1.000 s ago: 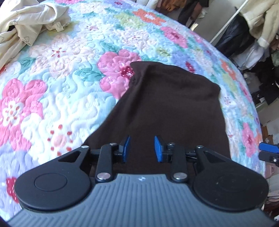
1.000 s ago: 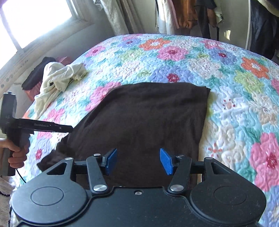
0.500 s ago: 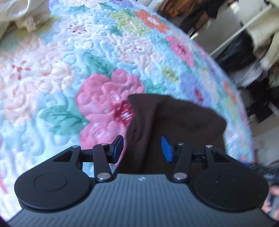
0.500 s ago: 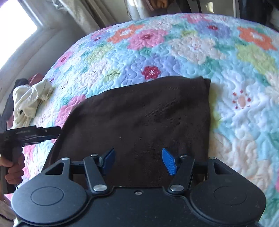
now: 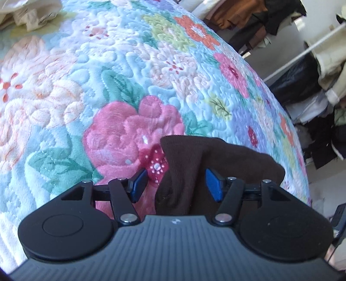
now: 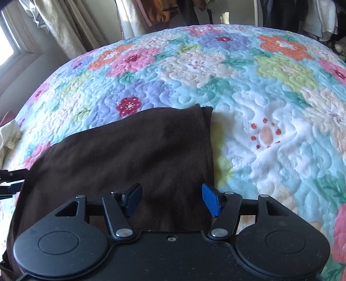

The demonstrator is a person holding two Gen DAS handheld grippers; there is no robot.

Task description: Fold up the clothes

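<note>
A dark brown garment [image 6: 134,155] lies folded flat on the floral quilt [image 6: 259,134]. In the left wrist view its far left corner [image 5: 194,155] rises in a small fold between my blue pads. My left gripper [image 5: 176,183] is open, straddling that corner edge. My right gripper [image 6: 170,200] is open over the garment's right edge, near its far right corner [image 6: 203,108]. The left gripper's tips [image 6: 8,183] show at the left edge of the right wrist view.
A cream garment [image 5: 28,13] lies crumpled on the quilt at the far left, also seen in the right wrist view [image 6: 8,136]. Hanging clothes and a rail [image 5: 302,54] stand beyond the bed. Curtains and a window [image 6: 54,26] are behind.
Both grippers have moved forward along the brown garment toward its far corners and opened wider. The left one now straddles the left corner; the right sits nearer the right edge.
</note>
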